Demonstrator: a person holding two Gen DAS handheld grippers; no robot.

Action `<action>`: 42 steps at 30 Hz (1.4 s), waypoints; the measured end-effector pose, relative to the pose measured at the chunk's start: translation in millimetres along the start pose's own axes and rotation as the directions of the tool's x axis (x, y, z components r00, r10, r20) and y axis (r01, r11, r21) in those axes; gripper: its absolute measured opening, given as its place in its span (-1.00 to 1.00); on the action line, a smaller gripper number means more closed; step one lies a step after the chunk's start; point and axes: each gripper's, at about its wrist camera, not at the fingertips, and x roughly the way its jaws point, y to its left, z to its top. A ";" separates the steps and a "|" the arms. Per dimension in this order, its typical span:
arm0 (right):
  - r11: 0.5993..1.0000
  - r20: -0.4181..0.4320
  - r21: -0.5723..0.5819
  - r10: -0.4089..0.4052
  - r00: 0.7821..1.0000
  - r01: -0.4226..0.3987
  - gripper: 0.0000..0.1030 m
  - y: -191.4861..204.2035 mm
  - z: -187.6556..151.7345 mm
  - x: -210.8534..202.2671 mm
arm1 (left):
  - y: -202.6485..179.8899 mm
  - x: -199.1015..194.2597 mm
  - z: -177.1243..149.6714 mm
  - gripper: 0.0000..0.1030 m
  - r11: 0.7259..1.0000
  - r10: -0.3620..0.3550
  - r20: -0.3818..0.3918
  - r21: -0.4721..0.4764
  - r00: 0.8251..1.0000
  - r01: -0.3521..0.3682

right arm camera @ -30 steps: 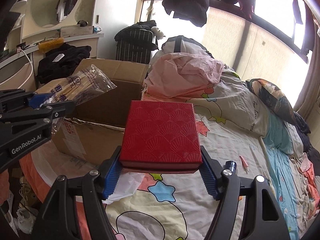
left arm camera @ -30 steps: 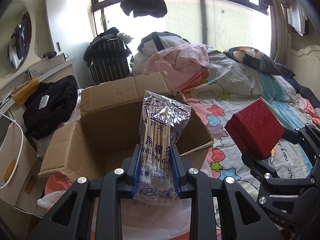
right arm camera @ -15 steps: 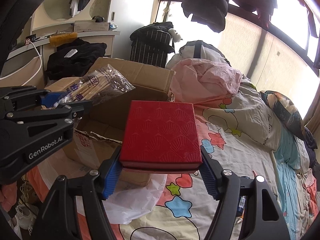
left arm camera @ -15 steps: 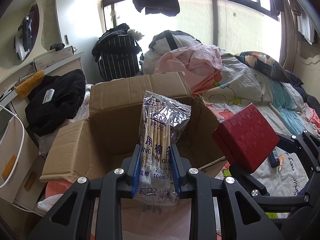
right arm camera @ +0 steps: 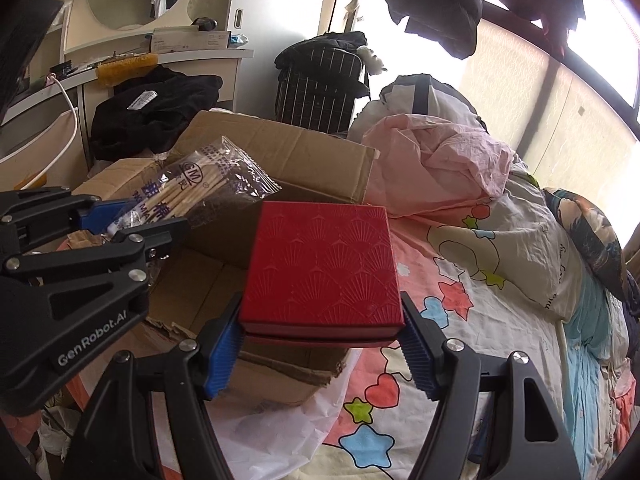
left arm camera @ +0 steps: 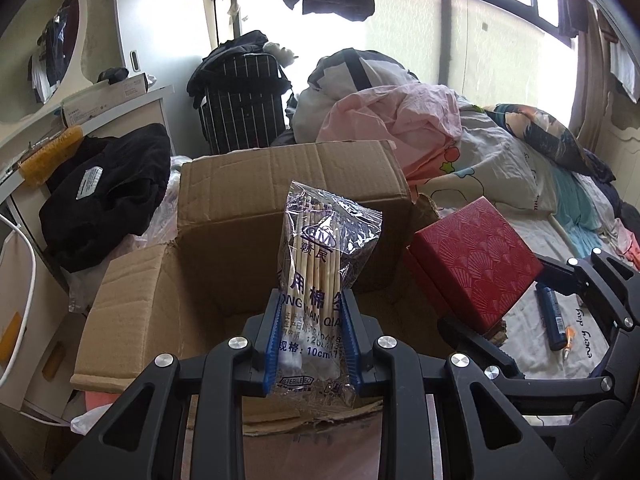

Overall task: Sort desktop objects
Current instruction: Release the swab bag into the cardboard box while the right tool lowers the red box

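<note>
Currently I am in the carry-and-deposit step: both loads are lifted and held at the open brown cardboard box, which sits at the edge of the bed with the cartoon-print sheet.

My left tool pinches a clear plastic packet of wooden cotton swabs by its lower end. The packet stands upright between the blue pads, its upper part over the box opening.

My right tool clamps a flat square red box with an embossed fan pattern by its near edge; most of it projects beyond the fingertips. In the right wrist view it hangs over the right part of the carton, at the rim.

The next move, as I judge it, calls for each load to be brought fully over the opening, lowered inside, and released. The red box needs care to clear the raised far flap and the torn near rim.

A dark blue lighter lies on the bed to the right, unsorted.
</note>
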 end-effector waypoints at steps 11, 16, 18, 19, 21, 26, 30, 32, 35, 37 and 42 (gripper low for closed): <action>0.999 -0.029 -0.034 0.019 0.999 -0.020 0.31 10.9 18.1 20.2 | 14.8 25.9 7.3 -0.47 0.999 -0.005 -0.036 -0.033 0.999 0.004; 0.999 -0.054 -0.050 0.015 0.998 -0.018 0.31 13.6 22.5 30.6 | 22.5 32.1 8.1 -0.47 0.999 -0.008 -0.047 -0.052 0.999 0.006; 0.998 -0.058 -0.054 0.013 0.998 -0.016 0.31 14.4 24.0 33.2 | 26.1 33.8 8.6 -0.47 0.998 -0.005 -0.049 -0.060 0.999 0.002; 0.998 -0.060 -0.055 0.013 0.998 -0.016 0.31 14.9 24.9 34.0 | 27.4 34.8 8.8 -0.47 0.998 0.000 -0.051 -0.060 0.999 -0.003; 0.998 -0.065 -0.059 0.017 0.998 -0.021 0.31 16.2 27.0 36.0 | 30.3 37.3 9.3 -0.47 0.998 0.008 -0.057 -0.066 0.998 -0.011; 0.997 -0.089 -0.066 0.040 0.995 -0.046 0.31 20.3 31.6 44.1 | 38.8 48.5 9.5 -0.47 0.995 -0.012 -0.095 -0.097 0.995 0.003; 0.996 -0.099 -0.062 0.057 0.993 -0.063 0.31 21.7 32.4 48.6 | 43.2 58.9 8.4 -0.47 0.992 -0.058 -0.138 -0.120 0.989 0.042; 0.995 -0.111 -0.062 0.069 0.991 -0.076 0.31 22.9 32.9 51.6 | 44.1 60.5 8.1 -0.47 0.992 -0.052 -0.141 -0.120 0.989 0.035; 0.994 -0.126 -0.063 0.082 0.989 -0.091 0.31 23.9 34.2 55.7 | 43.9 60.4 7.9 -0.47 0.994 -0.029 -0.136 -0.109 0.990 0.014; 0.994 -0.133 -0.060 0.086 0.987 -0.095 0.31 23.4 34.5 58.7 | 45.4 61.8 7.1 -0.47 0.994 -0.030 -0.140 -0.112 0.990 0.015; 0.992 -0.153 -0.044 0.114 0.982 -0.122 0.31 20.8 31.3 66.3 | 47.2 68.6 0.3 -0.47 0.993 -0.020 -0.147 -0.118 0.989 0.002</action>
